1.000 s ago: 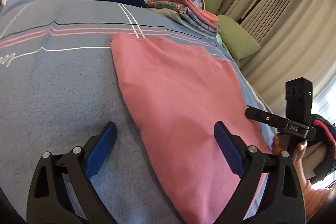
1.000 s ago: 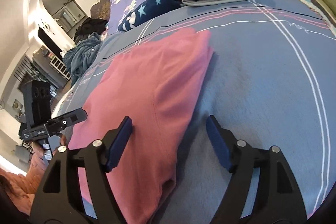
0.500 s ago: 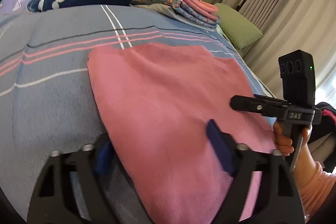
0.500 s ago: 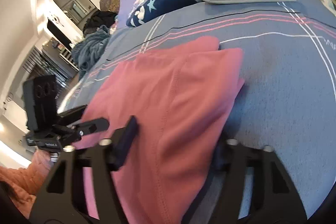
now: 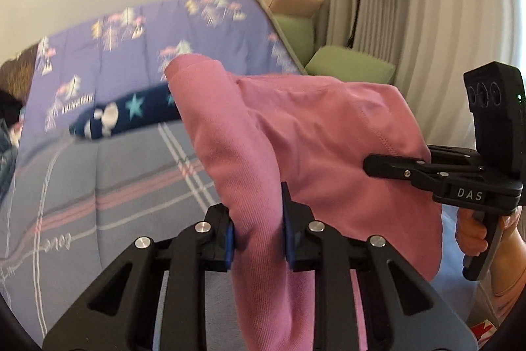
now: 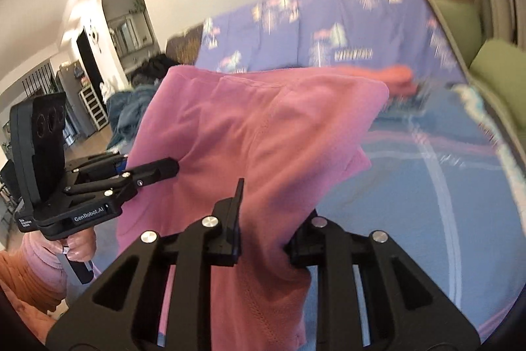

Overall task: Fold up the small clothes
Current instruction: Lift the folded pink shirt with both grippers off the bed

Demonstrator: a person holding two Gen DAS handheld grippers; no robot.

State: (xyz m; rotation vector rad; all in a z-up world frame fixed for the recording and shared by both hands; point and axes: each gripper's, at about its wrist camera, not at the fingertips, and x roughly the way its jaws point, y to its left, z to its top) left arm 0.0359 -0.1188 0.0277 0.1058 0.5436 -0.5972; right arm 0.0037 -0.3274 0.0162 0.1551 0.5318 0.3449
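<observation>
Blue-grey striped bedspread [image 5: 98, 186] fills the lower background, with a navy star-print roll [image 5: 125, 117] lying near its far end. Above it hangs the pink garment [image 5: 312, 137], lifted clear and draping between the two tools. It looks soft, light and limp, likely to sag wherever it lacks support, so near-edge corners seem the sensible holds. The left gripper [image 5: 258, 232] has just been closing and now pinches a bunched pink fold; the right gripper [image 6: 263, 239], likewise just closing, clamps the opposite bunch.
</observation>
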